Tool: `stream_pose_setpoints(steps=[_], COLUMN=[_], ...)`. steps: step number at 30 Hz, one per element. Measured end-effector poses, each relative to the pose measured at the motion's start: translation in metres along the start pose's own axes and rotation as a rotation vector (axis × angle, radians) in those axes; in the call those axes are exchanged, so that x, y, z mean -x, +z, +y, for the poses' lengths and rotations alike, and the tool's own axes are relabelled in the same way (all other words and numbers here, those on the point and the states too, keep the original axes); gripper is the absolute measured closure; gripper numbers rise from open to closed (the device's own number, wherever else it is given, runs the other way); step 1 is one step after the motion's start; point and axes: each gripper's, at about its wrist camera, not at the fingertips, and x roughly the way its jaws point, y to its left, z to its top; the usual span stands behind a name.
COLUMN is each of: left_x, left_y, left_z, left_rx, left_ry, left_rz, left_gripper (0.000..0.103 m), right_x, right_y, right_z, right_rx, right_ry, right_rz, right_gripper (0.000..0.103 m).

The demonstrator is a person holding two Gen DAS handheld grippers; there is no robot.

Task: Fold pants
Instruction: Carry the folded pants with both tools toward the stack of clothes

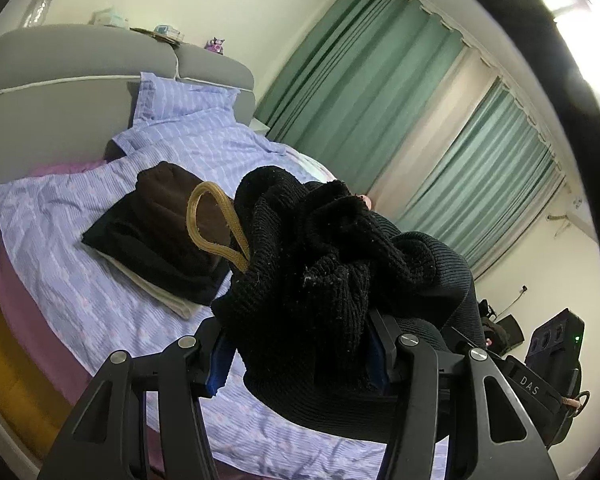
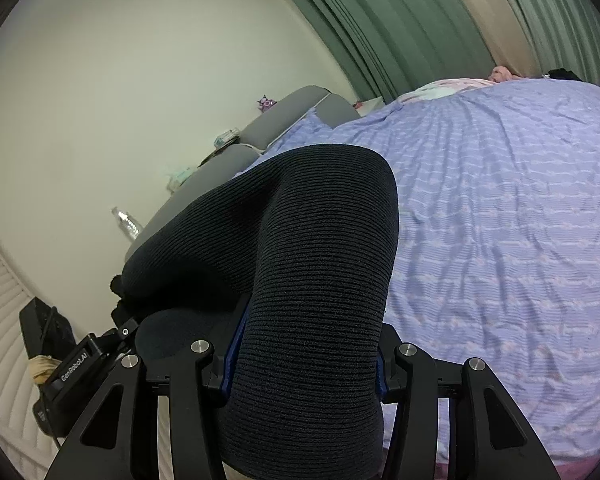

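Black ribbed knit pants (image 1: 324,256) are bunched up and held above the bed; a tan drawstring loop (image 1: 212,220) hangs from the waist. My left gripper (image 1: 300,352) is shut on the bunched waist part. My right gripper (image 2: 304,356) is shut on a thick fold of the same pants (image 2: 320,248), which arches up in front of its camera. The fingertips of both grippers are hidden by the fabric. The other gripper shows at the right edge of the left wrist view (image 1: 540,376) and at the lower left of the right wrist view (image 2: 76,364).
The bed has a lilac striped cover (image 2: 500,220). A stack of folded dark and cream clothes (image 1: 160,240) lies on it near the pillow (image 1: 180,100). A grey headboard (image 1: 60,92) carries small items. Green curtains (image 1: 360,80) hang behind the bed.
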Motion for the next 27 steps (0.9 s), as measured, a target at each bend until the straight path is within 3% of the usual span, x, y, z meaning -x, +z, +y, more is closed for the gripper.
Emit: stream_pose_setpoints(steps=[16, 27], left_x=[-0.093, -0.221], left_y=[0.146, 0.235], left_z=[0.148, 0.215], left_rx=[-0.064, -0.058], left_ry=[-0.081, -0.127], left_rz=[0.153, 0.225], left_gripper=[0.05, 0.05], right_x=[-0.167, -0.3], right_y=[0.027, 0.099], right_z=[0.072, 0.067], right_rx=[-0.148, -0.152], right_ry=[-0.098, -0.116], right_rz=[-0.005, 0.01], right_gripper=[0.054, 0.054])
